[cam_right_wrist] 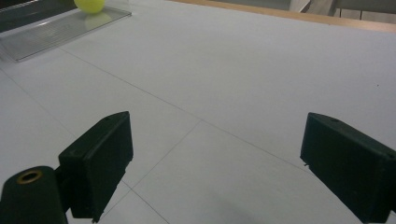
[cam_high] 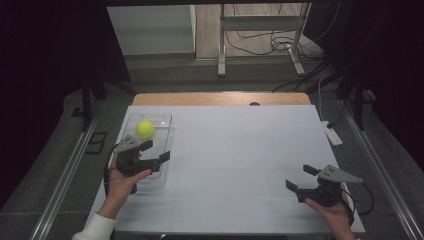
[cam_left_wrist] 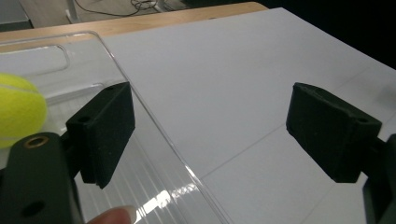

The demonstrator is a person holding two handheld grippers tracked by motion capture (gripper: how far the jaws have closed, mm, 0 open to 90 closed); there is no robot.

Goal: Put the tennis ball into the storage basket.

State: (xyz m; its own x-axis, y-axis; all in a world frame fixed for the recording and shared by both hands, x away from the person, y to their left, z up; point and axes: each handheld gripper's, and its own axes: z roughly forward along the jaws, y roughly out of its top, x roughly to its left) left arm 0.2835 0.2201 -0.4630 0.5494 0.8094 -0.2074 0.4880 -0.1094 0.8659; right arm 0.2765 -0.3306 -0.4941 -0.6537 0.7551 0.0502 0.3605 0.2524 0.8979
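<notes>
A yellow-green tennis ball lies in a clear plastic tray at the left of the white table. In the left gripper view the ball sits at the far left, beyond the left jaw, and the tray's rim runs between the jaws. My left gripper hovers over the tray's near half, open and holding nothing. My right gripper is open at the table's near right, over bare white surface. From the right gripper view the ball and tray are far off at the top left.
A white table top with faint grid lines spreads between the grippers. A wooden strip edges its far side. A white power strip lies off the right edge. A metal stand and cables sit on the floor behind.
</notes>
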